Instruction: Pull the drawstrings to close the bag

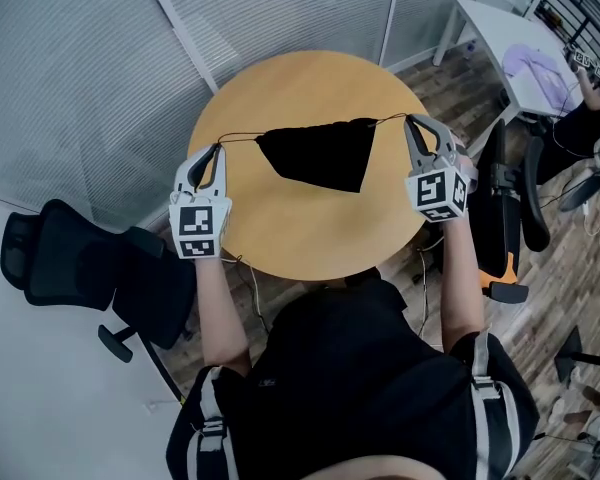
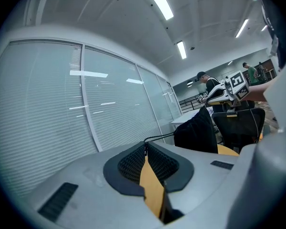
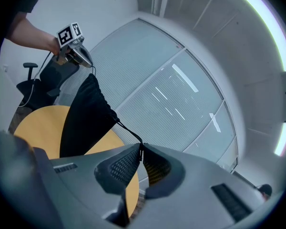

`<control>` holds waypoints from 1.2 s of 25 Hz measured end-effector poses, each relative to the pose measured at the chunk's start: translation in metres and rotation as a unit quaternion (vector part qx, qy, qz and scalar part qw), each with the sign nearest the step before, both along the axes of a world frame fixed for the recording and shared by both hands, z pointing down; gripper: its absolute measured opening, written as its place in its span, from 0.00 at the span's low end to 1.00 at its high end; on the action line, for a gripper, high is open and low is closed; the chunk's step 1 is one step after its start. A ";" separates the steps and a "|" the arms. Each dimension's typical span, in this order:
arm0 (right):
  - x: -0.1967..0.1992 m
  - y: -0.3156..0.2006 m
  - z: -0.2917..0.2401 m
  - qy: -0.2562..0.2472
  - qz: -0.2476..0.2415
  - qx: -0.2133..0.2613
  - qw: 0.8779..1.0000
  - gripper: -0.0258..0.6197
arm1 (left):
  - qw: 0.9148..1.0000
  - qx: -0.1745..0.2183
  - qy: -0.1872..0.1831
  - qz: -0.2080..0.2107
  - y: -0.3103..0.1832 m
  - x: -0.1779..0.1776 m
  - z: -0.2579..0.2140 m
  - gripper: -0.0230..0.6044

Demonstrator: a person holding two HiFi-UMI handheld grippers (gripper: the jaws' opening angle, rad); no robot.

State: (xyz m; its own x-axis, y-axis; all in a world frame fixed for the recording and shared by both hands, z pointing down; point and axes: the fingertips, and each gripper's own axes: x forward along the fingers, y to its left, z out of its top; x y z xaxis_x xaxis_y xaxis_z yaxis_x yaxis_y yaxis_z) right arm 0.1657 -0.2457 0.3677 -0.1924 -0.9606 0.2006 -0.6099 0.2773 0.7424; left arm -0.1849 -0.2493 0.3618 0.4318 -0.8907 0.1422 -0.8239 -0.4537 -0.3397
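A black drawstring bag (image 1: 320, 154) hangs in the air above the round wooden table (image 1: 310, 233), its mouth bunched along the top. Thin black drawstrings run out from both upper corners. My left gripper (image 1: 217, 149) is shut on the left drawstring (image 1: 238, 140), pinched at the jaw tips (image 2: 145, 144). My right gripper (image 1: 409, 120) is shut on the right drawstring (image 1: 390, 120), pinched at its tips (image 3: 141, 146). In the left gripper view the bag (image 2: 198, 130) hangs ahead. In the right gripper view the bag (image 3: 86, 116) hangs towards the other gripper (image 3: 91, 65).
A black office chair (image 1: 90, 263) stands at the left of the table, another chair (image 1: 505, 213) at the right. A white desk (image 1: 520, 48) with a pale cloth is at the far right. Glass partitions with blinds (image 1: 100, 58) lie behind the table.
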 end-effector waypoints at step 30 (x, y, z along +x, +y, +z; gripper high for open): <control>0.013 -0.003 -0.007 -0.006 0.021 0.019 1.000 0.16 | 1.000 -0.008 0.020 -0.016 -0.002 -0.018 -0.001 0.06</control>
